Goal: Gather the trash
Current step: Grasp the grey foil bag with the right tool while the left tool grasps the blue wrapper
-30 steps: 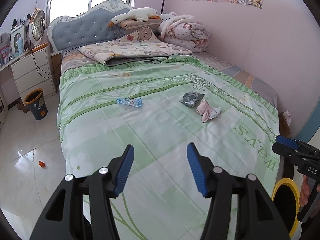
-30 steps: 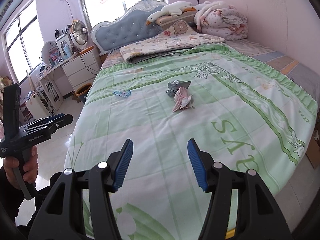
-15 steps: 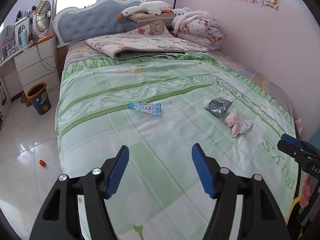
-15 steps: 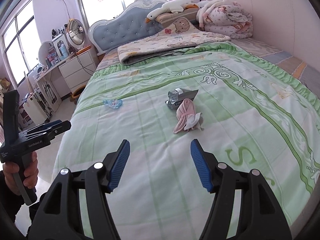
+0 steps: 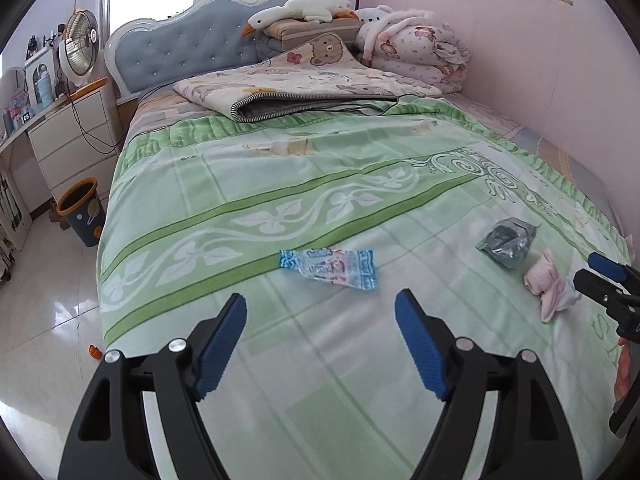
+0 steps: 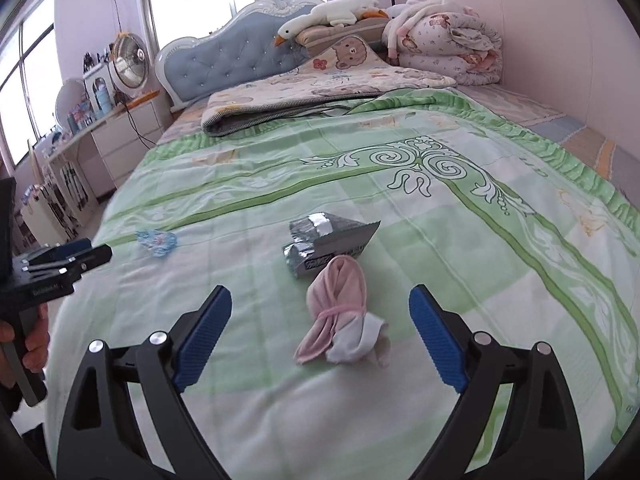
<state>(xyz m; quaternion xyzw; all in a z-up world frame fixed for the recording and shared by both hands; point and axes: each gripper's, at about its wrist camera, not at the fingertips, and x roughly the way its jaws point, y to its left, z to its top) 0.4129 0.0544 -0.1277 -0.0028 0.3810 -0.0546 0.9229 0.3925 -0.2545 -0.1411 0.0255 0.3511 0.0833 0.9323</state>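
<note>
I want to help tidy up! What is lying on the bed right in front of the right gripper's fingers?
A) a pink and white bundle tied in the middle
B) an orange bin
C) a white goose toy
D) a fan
A: in the right wrist view the pink and white bundle lies on the green bedspread just ahead of the open right gripper, nothing held between its fingers.

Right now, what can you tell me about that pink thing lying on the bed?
The pink bundle looks like soft fabric, pale pink with a white end, cinched round the middle by a thin pink band. It lies on its side on the green blanket, touching the silver wrapper behind it. No gripper touches it.
</note>
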